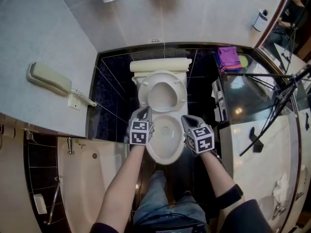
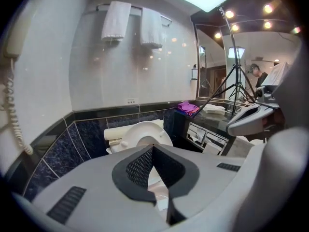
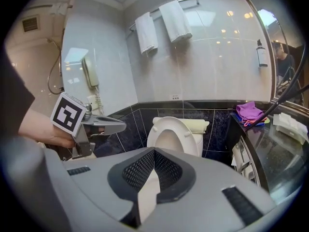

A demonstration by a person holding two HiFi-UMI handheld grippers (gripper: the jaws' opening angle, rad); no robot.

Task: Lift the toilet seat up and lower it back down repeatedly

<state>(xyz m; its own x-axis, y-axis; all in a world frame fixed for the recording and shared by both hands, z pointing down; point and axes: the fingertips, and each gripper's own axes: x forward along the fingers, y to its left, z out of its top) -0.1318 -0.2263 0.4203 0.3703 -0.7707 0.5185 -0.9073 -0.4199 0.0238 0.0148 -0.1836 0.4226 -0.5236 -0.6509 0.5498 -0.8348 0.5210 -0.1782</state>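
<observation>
Overhead, left gripper [image 1: 144, 110] and right gripper [image 1: 187, 119] flank the bowl rim [image 1: 166, 160]; fingers closed, empty.

No legible text, labels, brands or numbers anywhere.

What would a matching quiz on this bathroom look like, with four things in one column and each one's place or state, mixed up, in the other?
Things:
1. toilet seat
2. purple cloth
3. phone
4. towels

Place or state:
A. hanging from a rail
B. raised, leaning back against the tank
C. lying on the dark counter
D. fixed to the pale side wall, cord dangling

Pairs: 1-B, 2-C, 3-D, 4-A
</observation>
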